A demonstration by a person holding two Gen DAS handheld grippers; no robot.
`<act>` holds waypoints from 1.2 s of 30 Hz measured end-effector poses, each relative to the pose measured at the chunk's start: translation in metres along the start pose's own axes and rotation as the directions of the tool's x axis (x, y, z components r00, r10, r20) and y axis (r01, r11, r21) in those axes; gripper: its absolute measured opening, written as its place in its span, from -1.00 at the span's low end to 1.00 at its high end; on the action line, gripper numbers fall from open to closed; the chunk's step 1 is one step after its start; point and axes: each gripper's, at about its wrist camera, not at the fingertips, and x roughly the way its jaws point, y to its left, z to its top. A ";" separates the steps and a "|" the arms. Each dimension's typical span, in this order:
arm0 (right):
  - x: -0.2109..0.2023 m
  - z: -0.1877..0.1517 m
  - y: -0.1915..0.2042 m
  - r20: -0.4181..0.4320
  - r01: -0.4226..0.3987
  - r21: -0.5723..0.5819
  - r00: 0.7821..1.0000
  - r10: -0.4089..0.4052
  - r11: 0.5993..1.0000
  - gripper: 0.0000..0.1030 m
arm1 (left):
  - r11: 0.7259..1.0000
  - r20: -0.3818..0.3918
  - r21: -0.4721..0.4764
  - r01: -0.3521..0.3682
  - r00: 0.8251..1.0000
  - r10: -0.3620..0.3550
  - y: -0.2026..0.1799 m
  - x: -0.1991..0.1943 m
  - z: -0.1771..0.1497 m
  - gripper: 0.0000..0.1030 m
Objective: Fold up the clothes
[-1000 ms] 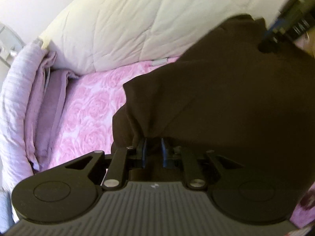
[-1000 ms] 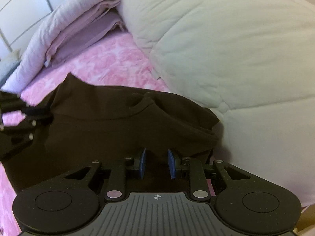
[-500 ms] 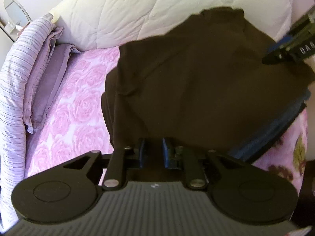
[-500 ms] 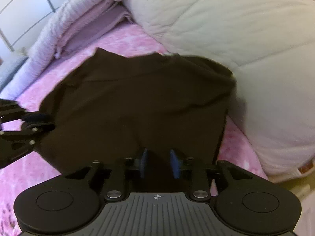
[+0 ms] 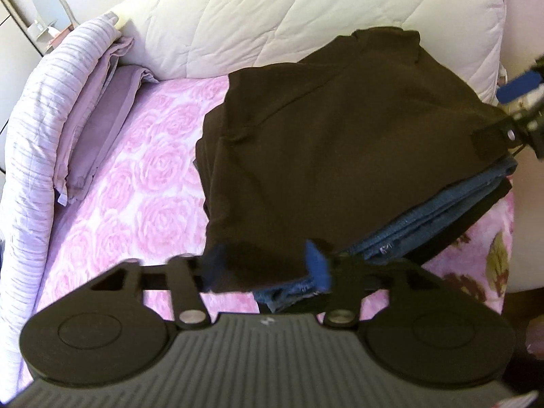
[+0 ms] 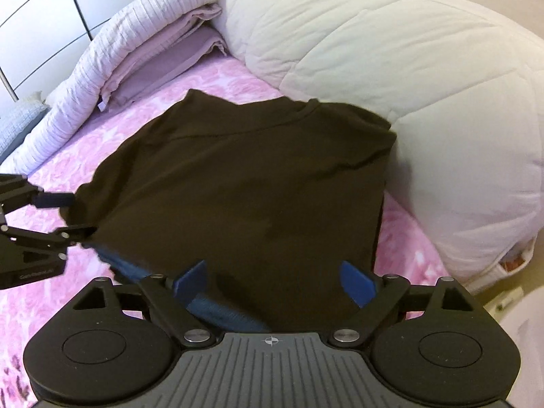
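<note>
Progress: dark brown garment [image 6: 244, 183] lies folded atop blue clothes [image 5: 438, 214] on bed [image 5: 136, 183], against white duvet [image 6: 391, 68]. Left tool [image 5: 268, 265] and right tool [image 6: 273, 280] opening, gripping nothing. Remaining garments, if any: not visible.

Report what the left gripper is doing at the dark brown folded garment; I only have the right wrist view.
Observer: The left gripper has its jaws opening, and a corner of the dark brown folded garment lies between them.
Operator: Check under the blue denim piece.
Observer: Beneath the blue denim piece, another dark layer shows at the stack's edge, resting on the pink rose-patterned bedcover.
</note>
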 end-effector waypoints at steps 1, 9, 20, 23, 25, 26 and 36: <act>-0.002 -0.002 0.004 0.003 0.000 0.004 1.000 0.000 1.000 0.74 | 1.000 0.007 -0.013 0.000 1.000 0.000 0.002 -0.003 -0.002 0.35; -0.039 -0.024 0.028 -0.003 0.047 0.035 0.999 -0.047 0.998 0.74 | 0.998 0.034 -0.062 0.025 0.999 -0.023 0.006 -0.045 -0.027 0.96; -0.109 -0.059 0.076 0.031 0.138 0.099 0.989 -0.142 0.985 0.74 | 0.987 0.043 -0.156 0.028 0.999 -0.022 0.016 -0.128 -0.077 0.96; -0.127 -0.067 0.091 0.041 0.146 0.121 0.987 -0.152 0.982 0.74 | 0.981 0.053 -0.189 0.046 0.998 -0.037 0.019 -0.148 -0.088 0.96; -0.138 -0.070 0.100 0.031 0.163 0.147 0.985 -0.170 0.976 0.74 | 0.973 0.062 -0.222 0.059 0.997 -0.046 0.023 -0.161 -0.094 0.95; -0.144 -0.072 0.105 0.027 0.172 0.159 0.984 -0.179 0.972 0.74 | 0.969 0.067 -0.239 0.065 0.996 -0.050 0.024 -0.168 -0.097 0.95; -0.187 -0.078 0.144 0.031 0.226 0.169 0.972 -0.234 0.959 0.74 | 0.948 0.115 -0.300 0.103 0.991 -0.071 0.022 -0.215 -0.115 0.92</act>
